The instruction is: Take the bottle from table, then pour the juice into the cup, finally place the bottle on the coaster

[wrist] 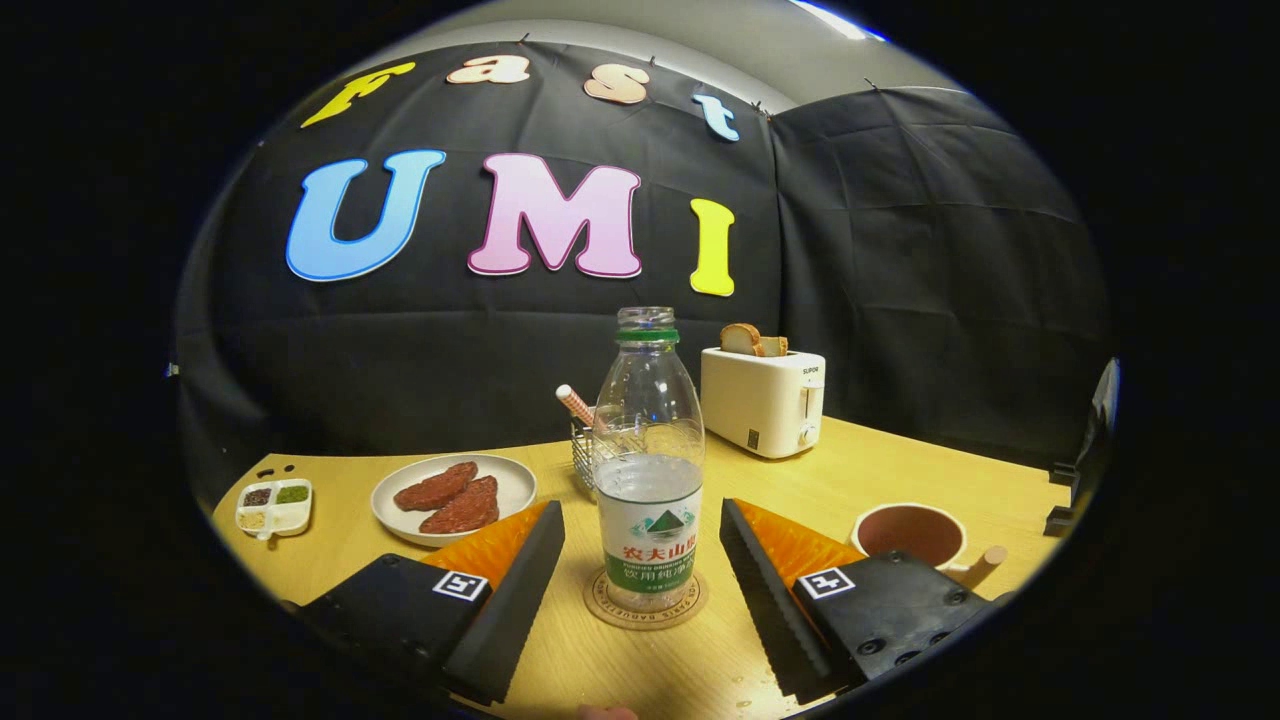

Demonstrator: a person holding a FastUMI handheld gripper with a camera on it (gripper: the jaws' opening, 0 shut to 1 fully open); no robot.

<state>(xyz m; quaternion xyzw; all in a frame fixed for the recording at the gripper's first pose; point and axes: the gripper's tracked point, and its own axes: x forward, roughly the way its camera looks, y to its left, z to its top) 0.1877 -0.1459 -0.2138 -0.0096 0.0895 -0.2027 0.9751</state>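
My gripper [642, 560] is spread wide, gripping nothing. The bottle [648, 470] stands upright on the coaster [645, 603], centre frame between my fingers. The cup [910, 533] sits lower right on the table [880, 470].

my one camera rides on the tongs [642, 560] and looks forward along the two fingers, which spread apart at 7 and 5 o'clock. it sits low, close above the tabletop [900, 470], facing level toward the booth's black cloth wall [450, 350] at 12 o'clock. the bottle [648, 460] stands dead centre, very near, on the coaster [645, 612], between the fingers without touching them. the fisheye sweeps wide: a plate [455, 497] at 10 o'clock, a toaster [764, 400] at 1 o'clock, a cup [908, 532] at 4 o'clock.
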